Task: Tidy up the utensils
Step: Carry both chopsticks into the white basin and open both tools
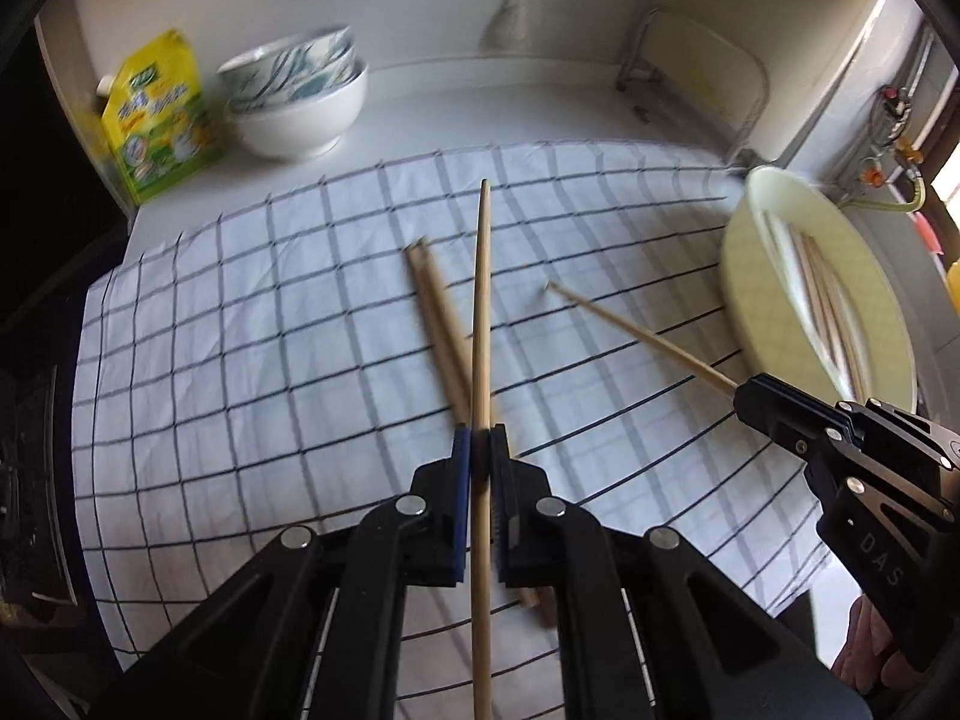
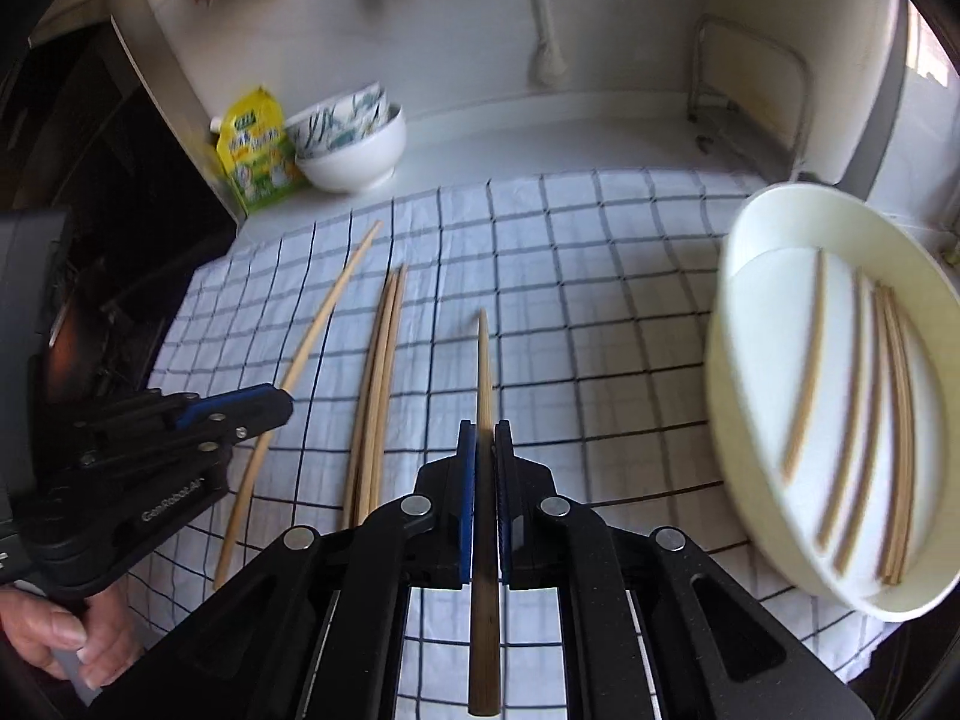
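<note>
Here, one chopstick [image 1: 480, 324] is clamped between the closed jaws of the left gripper [image 1: 479, 450], and another chopstick [image 2: 483, 396] is pinched likewise by the right gripper [image 2: 485, 438]. Just beyond, loose chopsticks [image 2: 378, 384] are left lying on the checked cloth [image 2: 600, 300]. Farther to the right, several chopsticks are already gathered in the white tray [image 2: 744, 252]. The carrying step is judged under way; next, each held stick must be brought over that tray and released.
</note>
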`<state>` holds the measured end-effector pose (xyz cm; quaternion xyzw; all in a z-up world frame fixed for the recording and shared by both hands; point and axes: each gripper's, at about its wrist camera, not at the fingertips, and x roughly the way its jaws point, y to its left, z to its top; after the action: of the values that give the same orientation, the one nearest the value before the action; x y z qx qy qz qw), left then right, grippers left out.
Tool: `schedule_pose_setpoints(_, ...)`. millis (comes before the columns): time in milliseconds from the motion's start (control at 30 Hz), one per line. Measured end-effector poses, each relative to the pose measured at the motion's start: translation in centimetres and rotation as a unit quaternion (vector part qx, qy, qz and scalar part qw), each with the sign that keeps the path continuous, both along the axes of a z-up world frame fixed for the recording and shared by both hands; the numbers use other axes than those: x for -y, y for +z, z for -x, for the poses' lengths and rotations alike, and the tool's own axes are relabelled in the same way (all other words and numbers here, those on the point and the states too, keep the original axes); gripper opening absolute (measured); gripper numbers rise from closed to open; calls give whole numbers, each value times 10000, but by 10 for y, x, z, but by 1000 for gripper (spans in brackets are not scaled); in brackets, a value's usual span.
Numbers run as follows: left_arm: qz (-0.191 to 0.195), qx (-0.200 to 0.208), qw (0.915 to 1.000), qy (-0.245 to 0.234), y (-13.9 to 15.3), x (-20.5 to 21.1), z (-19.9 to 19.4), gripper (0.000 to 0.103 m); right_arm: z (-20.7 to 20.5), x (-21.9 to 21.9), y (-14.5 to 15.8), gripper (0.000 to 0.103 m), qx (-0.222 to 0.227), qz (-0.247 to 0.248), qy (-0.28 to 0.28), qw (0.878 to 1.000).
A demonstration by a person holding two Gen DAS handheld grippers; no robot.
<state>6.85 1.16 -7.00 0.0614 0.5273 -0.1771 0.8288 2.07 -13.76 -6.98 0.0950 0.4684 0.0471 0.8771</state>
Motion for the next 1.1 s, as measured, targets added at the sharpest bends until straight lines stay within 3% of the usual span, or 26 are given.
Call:
schedule_pose_setpoints(233, 406, 288, 9978, -446, 46, 63, -1, 7, 31, 61, 63, 6, 673, -53, -422, 9968)
schedule_pose_setpoints(400, 585, 436, 9936, -857, 65, 115, -3, 7, 47, 112, 84, 6, 981, 26, -866, 9914)
schedule_pose_setpoints(533, 659, 242, 9902, -1206, 57, 165, -6, 7, 50, 165, 67, 6, 807, 82, -1366, 9873)
schedule_pose_setpoints(767, 428, -86, 9842, -1715, 19, 244, -10, 7, 48, 229, 28, 6, 512, 296, -1982, 9784)
schedule_pose_setpoints(967, 200, -345, 9809, -1903, -9, 280, -15, 7, 39, 245, 5, 6, 276, 507, -1969, 9787)
schedule_pose_setpoints(1100, 65, -528, 9806, -1887, -25, 289, -19, 7, 35, 247, -15, 6, -21, 375, -1851, 9820)
